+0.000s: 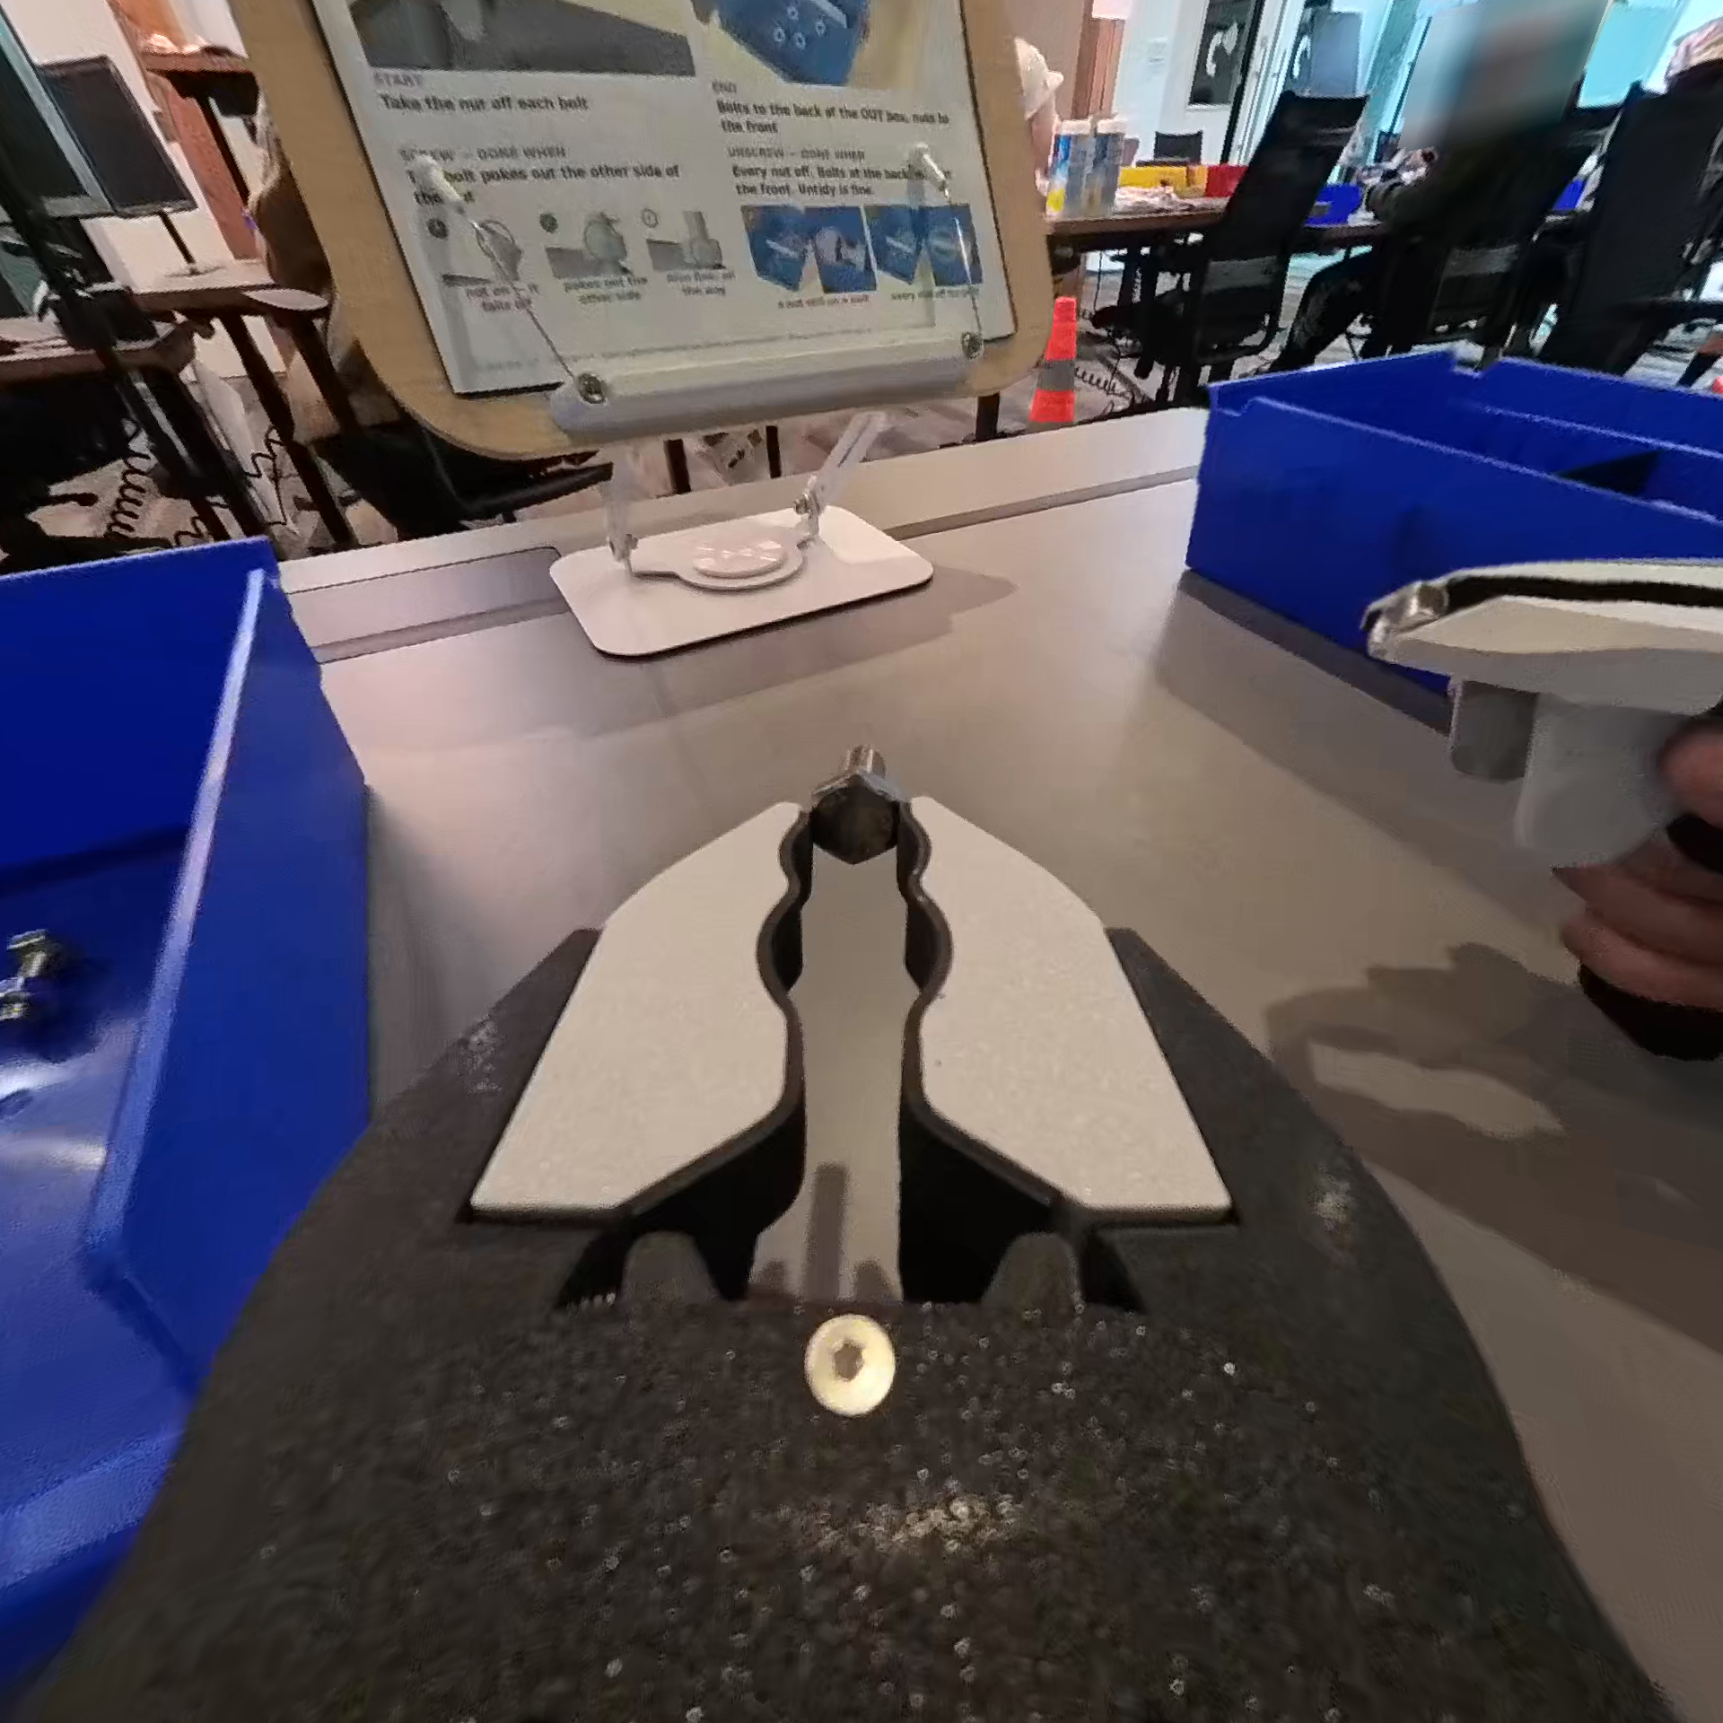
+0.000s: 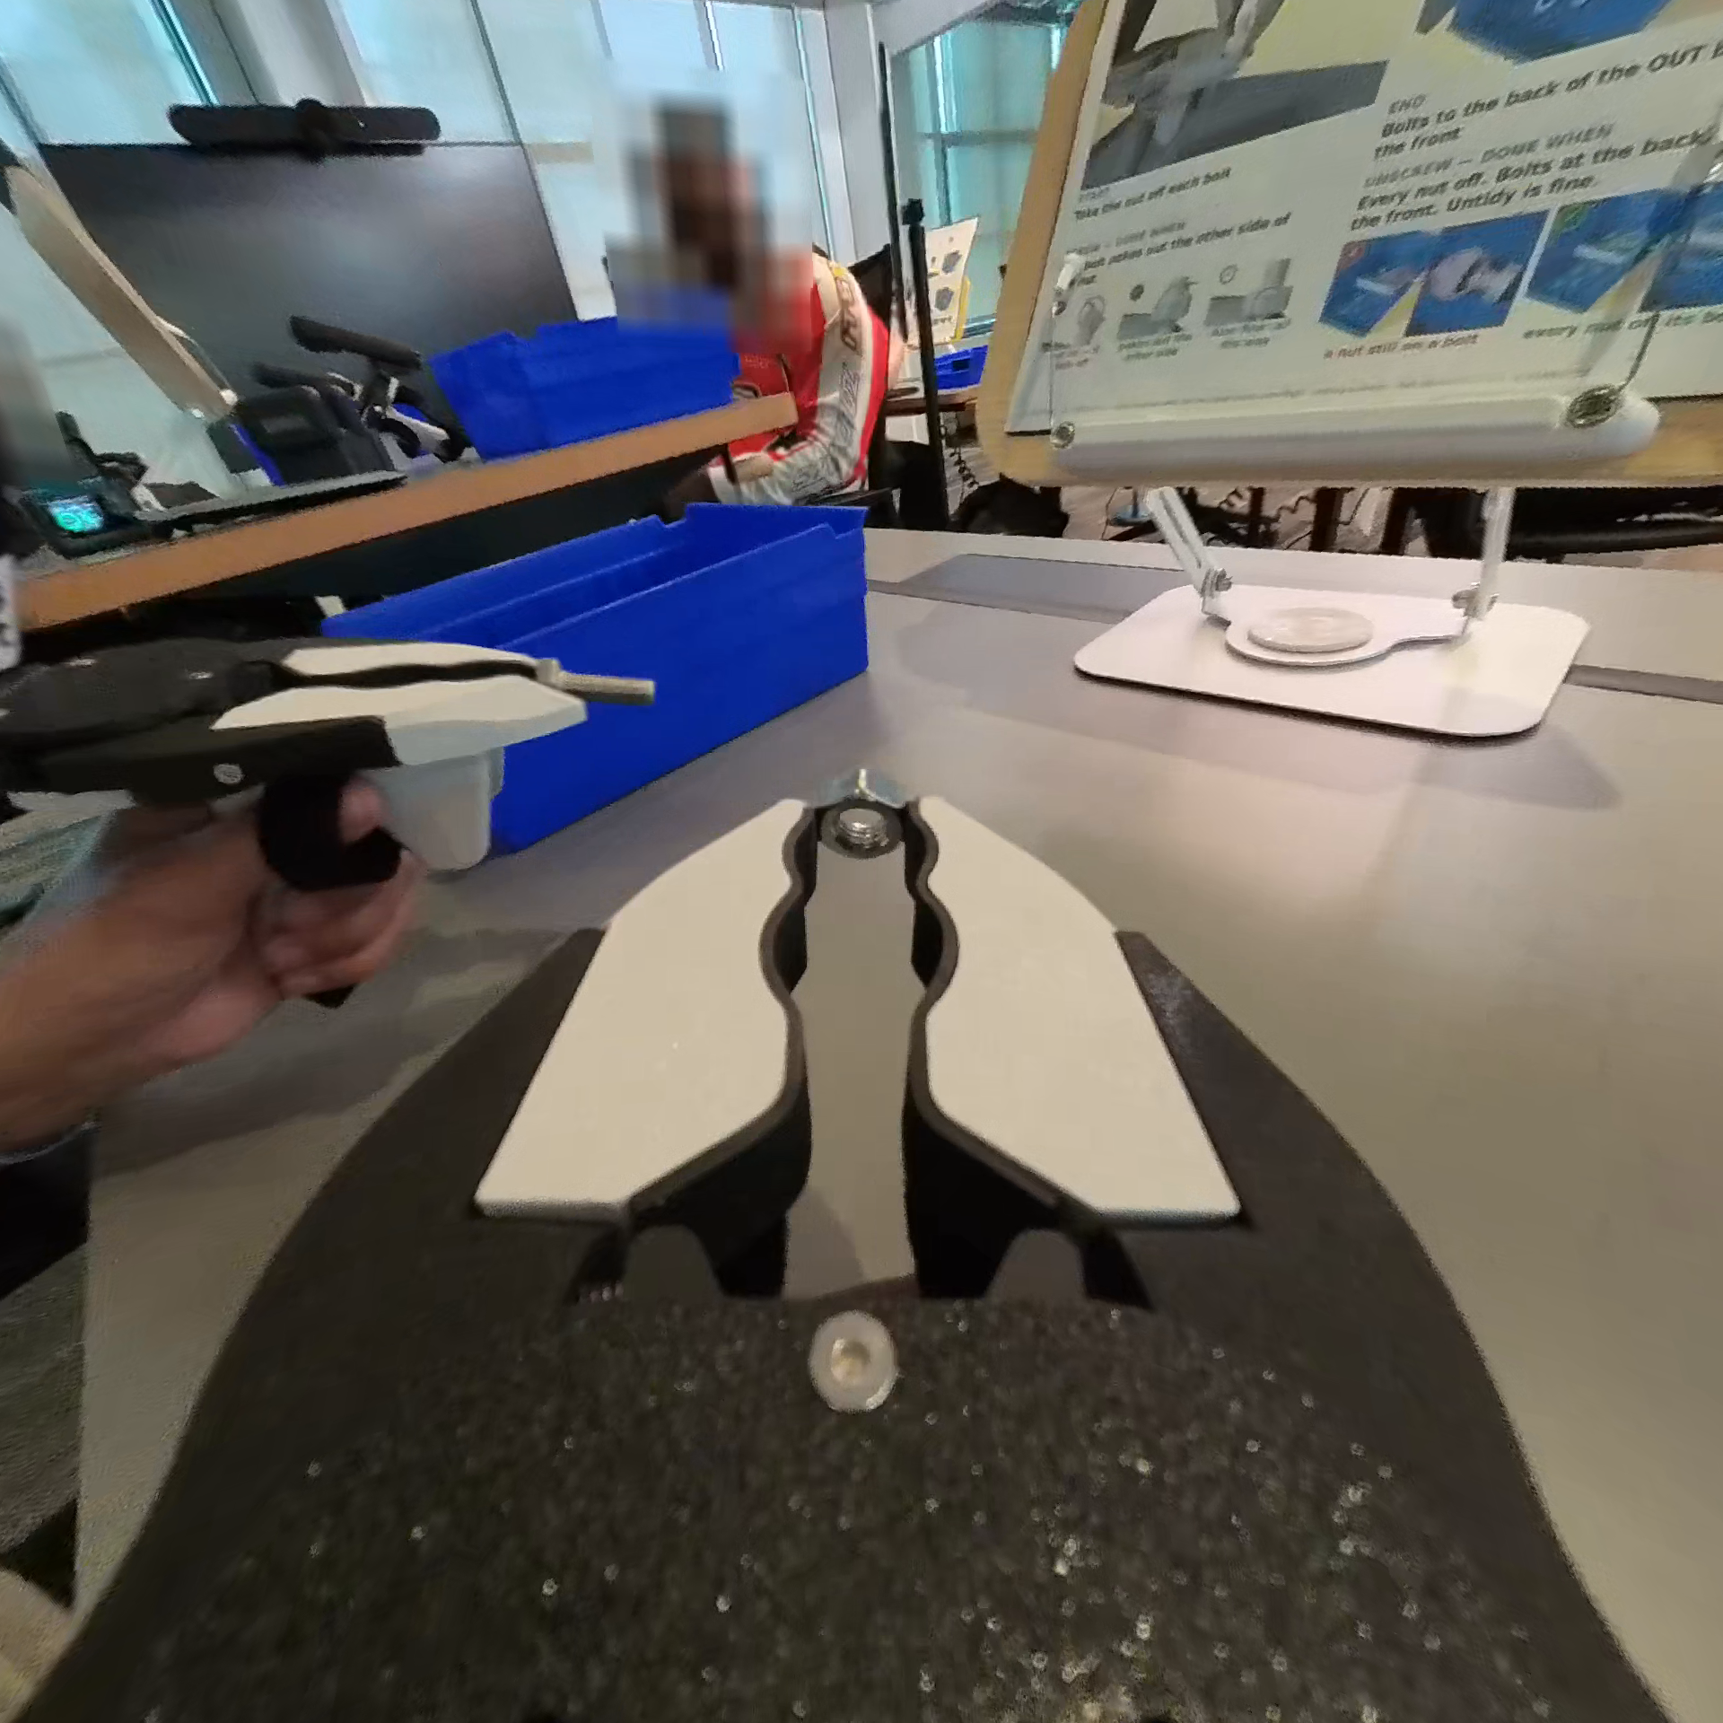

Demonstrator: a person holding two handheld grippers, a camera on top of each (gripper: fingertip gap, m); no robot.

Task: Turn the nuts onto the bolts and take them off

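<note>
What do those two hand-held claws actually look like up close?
Both match: the left claw and right claw each have two pale grey, wavy-edged fingers lined in black, on a speckled black body with one silver screw. Underneath sits a black pistol-style handle. One dark sleeve cuff shows.

beyond the grey table (image 1: 1072,671), ahead of the left claw, black chairs (image 1: 1305,186) stand at a long desk, an orange cone (image 1: 1058,364) on the patterned floor. ahead and left of the right claw, a wooden-edged desk (image 2: 466,503) fronts a dark screen (image 2: 308,252) and bright windows (image 2: 597,65).
</note>
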